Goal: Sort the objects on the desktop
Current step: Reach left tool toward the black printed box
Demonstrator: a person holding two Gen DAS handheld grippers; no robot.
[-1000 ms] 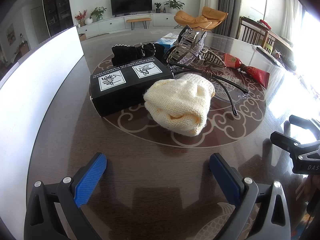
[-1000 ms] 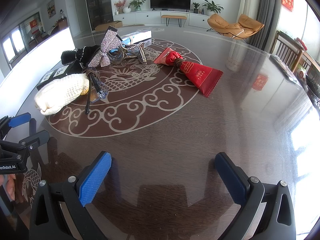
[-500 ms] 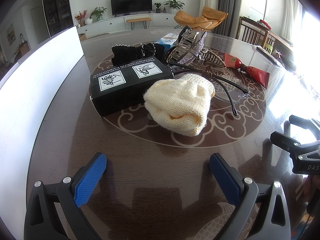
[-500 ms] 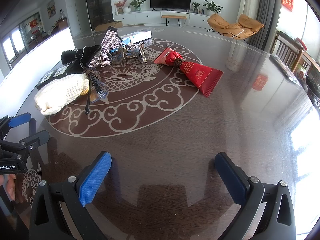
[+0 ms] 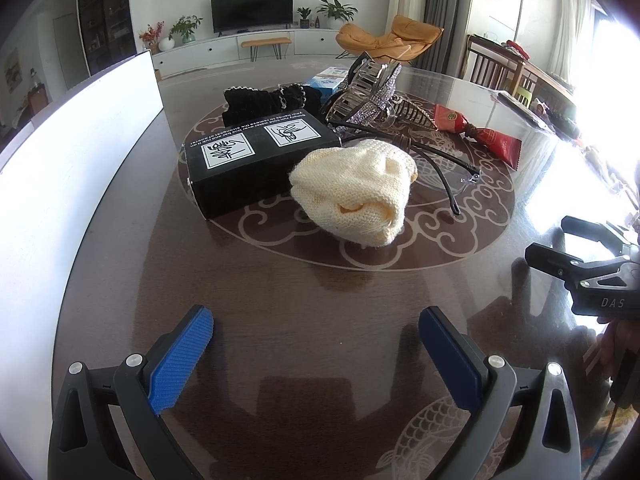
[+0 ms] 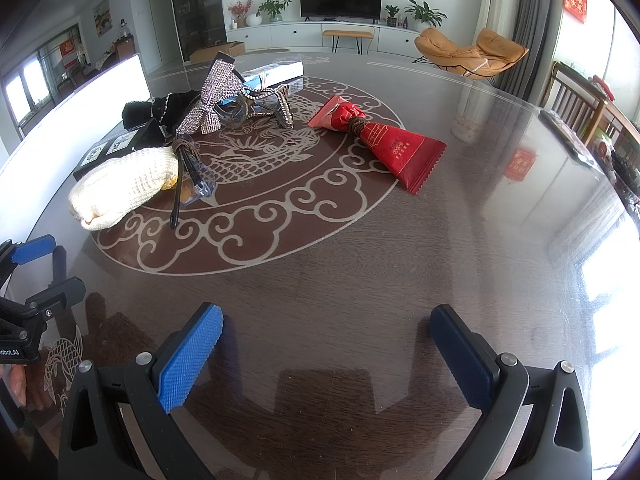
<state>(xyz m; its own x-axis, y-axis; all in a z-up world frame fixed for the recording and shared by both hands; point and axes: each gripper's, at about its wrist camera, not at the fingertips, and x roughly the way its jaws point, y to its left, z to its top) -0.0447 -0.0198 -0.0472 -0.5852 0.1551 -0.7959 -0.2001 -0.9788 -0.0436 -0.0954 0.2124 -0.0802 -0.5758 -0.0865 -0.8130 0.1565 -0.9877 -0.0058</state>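
A cream knitted pouch (image 5: 354,190) lies on the dark round table, against a black box (image 5: 256,160); it also shows in the right wrist view (image 6: 124,186). Behind them lie clear glasses with black arms (image 5: 448,176), a rhinestone hair clip (image 5: 370,92), a black beaded item (image 5: 272,98) and a red wrapped packet (image 6: 384,142). My left gripper (image 5: 316,332) is open and empty, short of the pouch. My right gripper (image 6: 326,334) is open and empty over bare table, short of the red packet.
A white board (image 5: 76,152) stands along the table's left side. A blue-white carton (image 6: 276,72) lies at the back of the pile. The right gripper's body (image 5: 592,276) shows at the left view's right edge. Chairs stand beyond the table's right rim.
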